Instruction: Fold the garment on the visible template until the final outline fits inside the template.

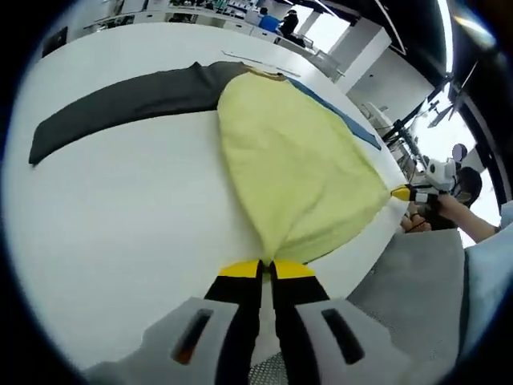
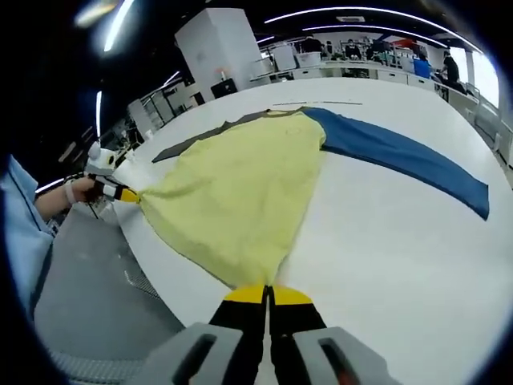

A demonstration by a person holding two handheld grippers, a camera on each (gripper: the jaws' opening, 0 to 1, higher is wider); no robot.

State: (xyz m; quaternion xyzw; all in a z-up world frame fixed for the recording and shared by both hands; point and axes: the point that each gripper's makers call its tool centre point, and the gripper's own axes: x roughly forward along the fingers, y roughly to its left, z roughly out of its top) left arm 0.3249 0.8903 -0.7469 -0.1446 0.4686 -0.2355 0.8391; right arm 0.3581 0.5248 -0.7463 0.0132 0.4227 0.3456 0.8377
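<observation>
Yellow-tipped and pressed together, the jaws of our left gripper (image 1: 265,269) pinched one bottom corner of the garment (image 1: 296,168), while our right gripper (image 2: 266,295) clamped the opposite corner in the same way. Each gripper appeared far off in the other's view, at the end of the stretched hem. Between them, the hem hung taut at the near edge of the white surface (image 1: 120,208).

The yellow body of the garment lay flat on that surface, its grey sleeve (image 1: 120,100) spread to one side and its blue sleeve (image 2: 401,152) to the other, collar toward the far edge. We could not make out any template outline beneath the cloth.

By our reading, the step in hand was a lengthwise fold, bringing the hem up toward the collar. Doing it well would have meant lifting both corners together, keeping even tension so the hem stayed straight, and carrying it squarely over the body so the two corners landed level with each other. We judged that the sleeves would need folding inward too. Slack on one side risked a skewed crease.
</observation>
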